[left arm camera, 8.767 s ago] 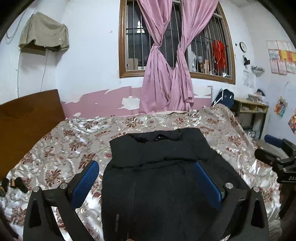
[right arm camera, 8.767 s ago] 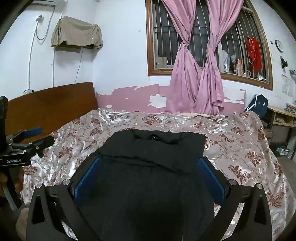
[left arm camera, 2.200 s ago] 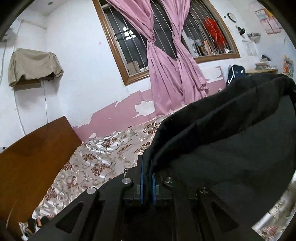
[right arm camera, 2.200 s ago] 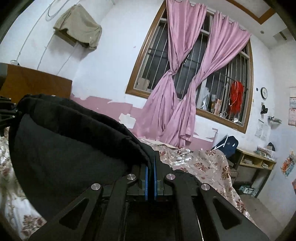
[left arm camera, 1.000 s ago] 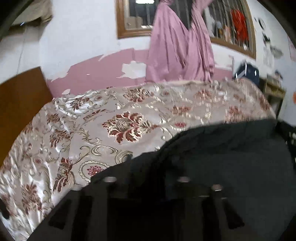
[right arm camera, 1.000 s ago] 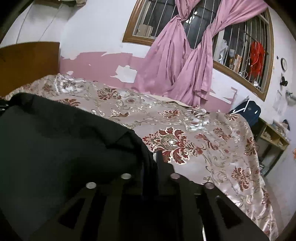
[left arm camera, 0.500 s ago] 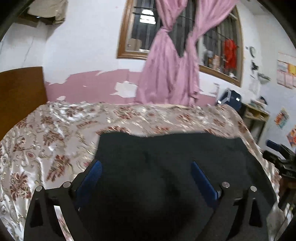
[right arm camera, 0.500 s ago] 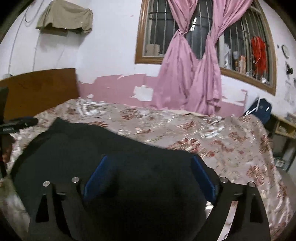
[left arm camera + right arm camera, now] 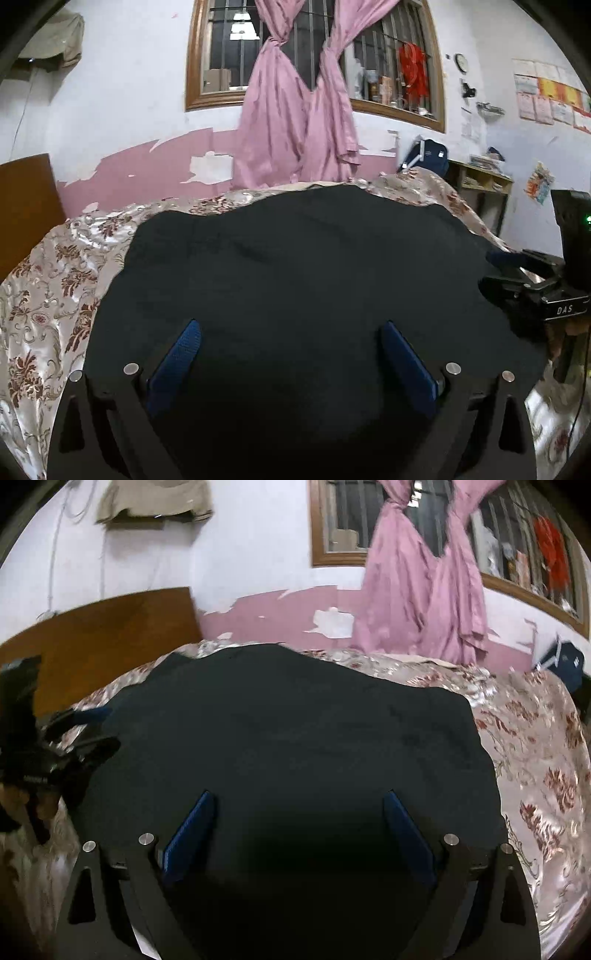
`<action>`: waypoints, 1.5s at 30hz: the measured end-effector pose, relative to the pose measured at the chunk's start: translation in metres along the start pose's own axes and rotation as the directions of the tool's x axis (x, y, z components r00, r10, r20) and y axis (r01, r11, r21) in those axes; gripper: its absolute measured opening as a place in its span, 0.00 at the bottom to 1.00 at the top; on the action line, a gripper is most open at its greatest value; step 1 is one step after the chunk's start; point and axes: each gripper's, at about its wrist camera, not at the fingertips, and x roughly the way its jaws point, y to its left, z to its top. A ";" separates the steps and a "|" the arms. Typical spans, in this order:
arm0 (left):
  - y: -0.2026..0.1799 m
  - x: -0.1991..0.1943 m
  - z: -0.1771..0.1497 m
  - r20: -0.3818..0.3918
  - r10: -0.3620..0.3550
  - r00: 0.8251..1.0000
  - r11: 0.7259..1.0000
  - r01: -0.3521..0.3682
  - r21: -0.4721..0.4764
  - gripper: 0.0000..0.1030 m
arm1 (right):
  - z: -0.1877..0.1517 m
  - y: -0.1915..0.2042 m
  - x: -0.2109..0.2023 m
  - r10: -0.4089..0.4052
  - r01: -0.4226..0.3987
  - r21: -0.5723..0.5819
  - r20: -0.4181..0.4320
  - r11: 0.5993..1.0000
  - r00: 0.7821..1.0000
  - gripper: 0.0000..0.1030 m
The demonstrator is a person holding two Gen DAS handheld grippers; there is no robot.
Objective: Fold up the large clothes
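While angled down over black garment (image 9: 295, 266), both hand-held grippers (image 9: 291, 354) (image 9: 299, 827) splayed wide.

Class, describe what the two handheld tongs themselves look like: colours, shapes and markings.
Both the left tongs and right tongs have black angular frames with triangular cut-outs, silver round bolts and flat blue textured pads. White lettering "DAS" marks the right one's side, seen from the left camera.
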 end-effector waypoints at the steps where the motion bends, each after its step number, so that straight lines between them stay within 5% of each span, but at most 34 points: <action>1: 0.001 0.004 0.003 -0.002 0.009 1.000 1.000 -0.009 -0.006 0.97 | 0.003 -0.004 0.005 0.002 -0.002 0.017 -0.007 1.000 1.000 0.87; 9: 0.019 0.057 0.040 -0.075 0.076 0.994 0.993 -0.082 -0.084 1.00 | 0.041 -0.016 0.059 -0.017 0.021 0.075 -0.045 0.997 0.999 0.87; 20: 0.062 0.132 0.064 -0.223 -0.019 0.975 0.973 -0.034 -0.230 1.00 | 0.076 -0.048 0.119 -0.117 0.143 0.183 -0.148 0.973 0.982 0.88; 45: 0.056 0.151 0.045 -0.147 -0.064 0.987 0.972 0.029 -0.233 1.00 | 0.036 -0.081 0.154 0.014 0.006 0.326 -0.059 0.945 0.998 0.96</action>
